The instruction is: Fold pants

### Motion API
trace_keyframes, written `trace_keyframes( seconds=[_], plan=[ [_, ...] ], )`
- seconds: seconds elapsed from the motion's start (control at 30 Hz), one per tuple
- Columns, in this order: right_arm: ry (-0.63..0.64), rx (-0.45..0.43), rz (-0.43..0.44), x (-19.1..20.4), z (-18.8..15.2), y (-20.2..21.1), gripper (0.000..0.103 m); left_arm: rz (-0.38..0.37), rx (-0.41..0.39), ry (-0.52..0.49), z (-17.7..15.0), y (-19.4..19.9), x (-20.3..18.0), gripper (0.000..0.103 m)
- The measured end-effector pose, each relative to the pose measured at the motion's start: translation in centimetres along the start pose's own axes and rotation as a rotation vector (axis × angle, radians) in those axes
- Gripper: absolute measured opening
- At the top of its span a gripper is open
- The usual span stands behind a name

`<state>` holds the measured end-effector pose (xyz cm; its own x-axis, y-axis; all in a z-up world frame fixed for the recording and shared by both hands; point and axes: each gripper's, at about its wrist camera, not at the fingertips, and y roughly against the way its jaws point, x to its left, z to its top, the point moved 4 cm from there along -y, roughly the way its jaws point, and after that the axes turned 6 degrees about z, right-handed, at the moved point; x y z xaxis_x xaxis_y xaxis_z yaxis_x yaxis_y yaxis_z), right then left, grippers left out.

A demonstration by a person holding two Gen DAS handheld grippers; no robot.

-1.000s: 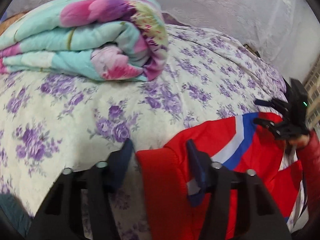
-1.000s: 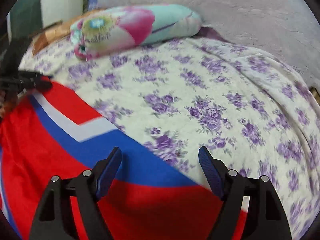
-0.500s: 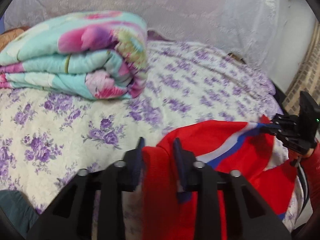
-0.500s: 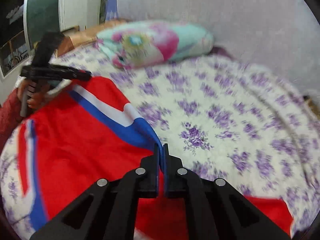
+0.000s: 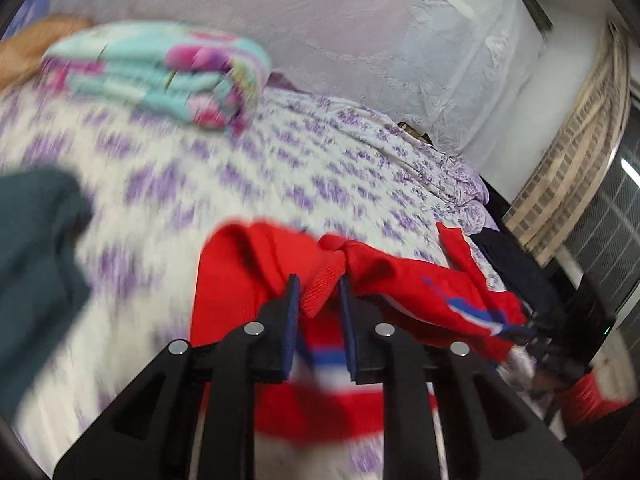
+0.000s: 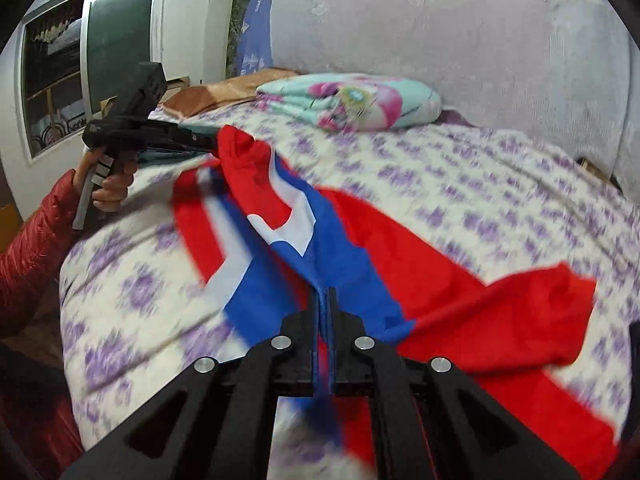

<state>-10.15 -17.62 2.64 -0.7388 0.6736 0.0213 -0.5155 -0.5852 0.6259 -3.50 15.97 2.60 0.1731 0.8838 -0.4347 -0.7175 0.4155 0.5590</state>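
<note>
both wrist views low over bed (image 5: 280, 168), close, sharing pants (image 6: 360, 240).

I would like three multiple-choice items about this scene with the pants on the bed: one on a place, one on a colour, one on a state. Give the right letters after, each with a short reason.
1. Where does the folded floral quilt lie?
A. at the far end of the bed, by the pale drape
B. on the floor
C. on top of the pants

2. Which colours do the pants show?
A. green and yellow
B. red, blue and white
C. black only

3. How is the right gripper?
A. wide open above the sheet
B. shut on the pants
C. holding the quilt

Answers: 1 A, it rests on the purple-flowered bedsheet far behind the pants; 2 B, red cloth with a blue and white stripe; 3 B, its jaws pinch blue fabric, while the left gripper clamps a red edge.
</note>
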Motion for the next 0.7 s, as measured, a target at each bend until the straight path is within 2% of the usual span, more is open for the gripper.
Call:
trace_keyframes(
  seconds=[0.17, 0.23, 0.3, 0.37, 0.53, 0.63, 0.67, 0.7],
  plan=[
    [-0.017, 0.014, 0.014, 1.1, -2.2, -0.6, 0.004, 0.004, 0.007, 0.051, -1.8, 1.2, 0.6, 0.022],
    [-0.019, 0.020, 0.015, 1.3, -2.5, -0.9, 0.004, 0.008, 0.022, 0.097, -2.2, 1.4, 1.0, 0.026],
    [-0.013, 0.033, 0.011, 1.3, -2.7, -1.3, 0.004, -0.018, 0.038, 0.166, -2.6, 1.4, 1.4, 0.043],
    [-0.014, 0.043, 0.012, 1.4, -2.8, -1.6, 0.004, -0.057, 0.038, 0.221, -3.0, 1.7, 1.4, 0.054],
    [-0.040, 0.061, 0.035, 1.0, -2.9, -2.1, 0.004, -0.055, 0.073, 0.272, -3.3, 1.2, 0.1, 0.068],
    [-0.047, 0.060, 0.047, 0.8, -3.0, -2.1, 0.004, 0.016, 0.096, 0.288, -2.9, -0.3, -0.4, 0.067],
    [-0.048, 0.060, 0.046, 0.8, -3.0, -2.1, 0.004, 0.027, 0.100, 0.290, -2.7, -0.6, -0.5, 0.063],
    [-0.047, 0.059, 0.042, 0.9, -3.0, -2.0, 0.004, 0.044, 0.098, 0.294, -2.5, -0.9, -0.5, 0.041]
  ],
)
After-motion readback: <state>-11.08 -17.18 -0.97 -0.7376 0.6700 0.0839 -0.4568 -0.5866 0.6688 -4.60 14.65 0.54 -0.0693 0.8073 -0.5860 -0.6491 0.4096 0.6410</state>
